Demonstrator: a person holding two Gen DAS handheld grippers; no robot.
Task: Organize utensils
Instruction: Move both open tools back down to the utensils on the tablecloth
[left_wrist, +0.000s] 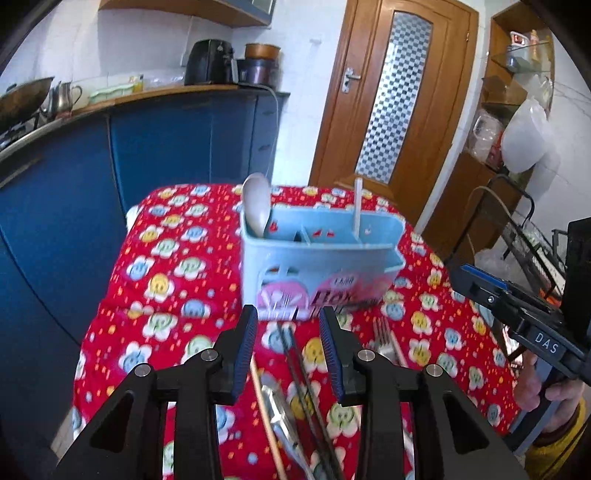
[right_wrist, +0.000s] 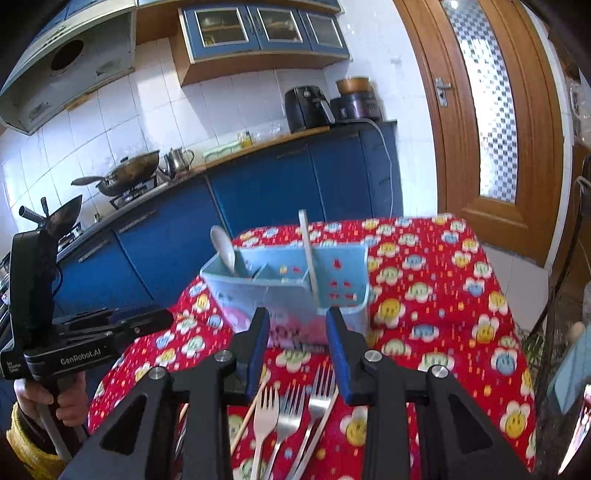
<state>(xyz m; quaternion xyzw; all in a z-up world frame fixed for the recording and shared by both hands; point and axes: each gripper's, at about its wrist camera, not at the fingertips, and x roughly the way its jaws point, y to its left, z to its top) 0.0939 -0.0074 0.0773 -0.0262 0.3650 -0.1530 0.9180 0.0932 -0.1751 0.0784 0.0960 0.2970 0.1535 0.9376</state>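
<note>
Left wrist view shows the left gripper (left_wrist: 288, 325) low in the frame with its blue-padded jaws apart and nothing pressed between them; beneath them on the red flower-print tablecloth (left_wrist: 155, 258) lie a pair of dark chopsticks (left_wrist: 303, 384), a steel-bladed knife (left_wrist: 280, 413) and a pale wooden stick (left_wrist: 264, 406), all loose. Just beyond the fingertips, at frame centre, stands the light blue plastic cutlery caddy (left_wrist: 317, 266), divided into compartments I can't count for certain. One white plastic spoon (left_wrist: 256, 205) stands in its left compartment and one white straight-handled utensil (left_wrist: 357, 206) in the right; the middle looks empty. At the right edge the right gripper (left_wrist: 465, 277) is held by a hand (left_wrist: 546, 391) in a yellow cuff. From the right wrist view the right gripper's jaws also stand apart and empty, hanging over three steel forks (right_wrist: 291, 406) lying side by side at lower centre, tines towards the caddy, with what looks like a fourth slim steel handle lying against the rightmost fork, too crowded to name. My guess is that the step in hand is picking up the next piece. To do it well, each gripper should drop straight onto a single handle, clamp across its narrow width clear of its neighbours, lift before swinging, and lower it upright into a matching compartment without knocking the light caddy.
</note>
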